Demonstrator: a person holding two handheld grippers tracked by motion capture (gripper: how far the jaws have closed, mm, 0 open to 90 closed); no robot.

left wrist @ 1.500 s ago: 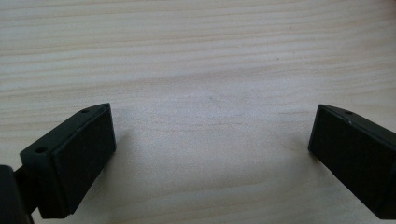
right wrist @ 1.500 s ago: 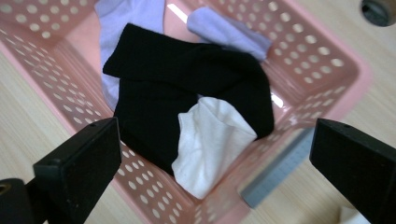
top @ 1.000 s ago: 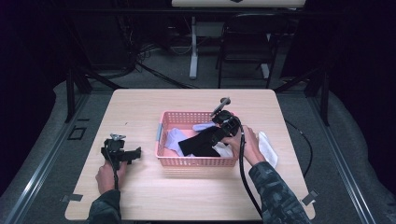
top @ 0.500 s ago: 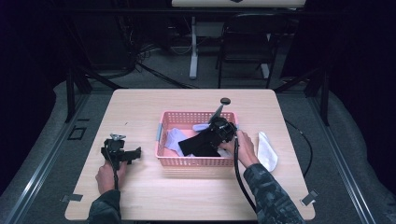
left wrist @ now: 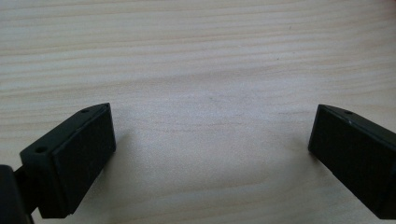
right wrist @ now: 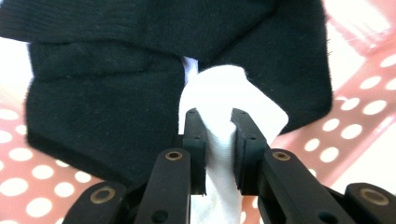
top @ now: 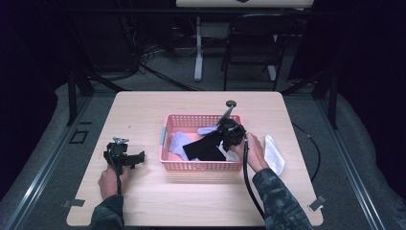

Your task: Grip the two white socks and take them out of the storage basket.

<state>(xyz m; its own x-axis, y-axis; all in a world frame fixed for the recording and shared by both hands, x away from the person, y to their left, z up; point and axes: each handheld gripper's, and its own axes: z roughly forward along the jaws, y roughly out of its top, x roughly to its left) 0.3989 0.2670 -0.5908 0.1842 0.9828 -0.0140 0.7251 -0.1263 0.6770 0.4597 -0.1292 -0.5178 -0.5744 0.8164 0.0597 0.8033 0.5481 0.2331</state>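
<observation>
Right tool pinches a white cloth against black fabric in the pink basket; left tool gapes over bare table.

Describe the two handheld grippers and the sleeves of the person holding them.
Both the left gripper and the right gripper are black, each trailing a black cable. The right's linkage arms carry brass-coloured pivots; the left's jaws are blocky. Both sleeves are dark camouflage.

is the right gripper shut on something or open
Shut: the right gripper pinches a white cloth between its jaws, inside the pink basket.
</observation>
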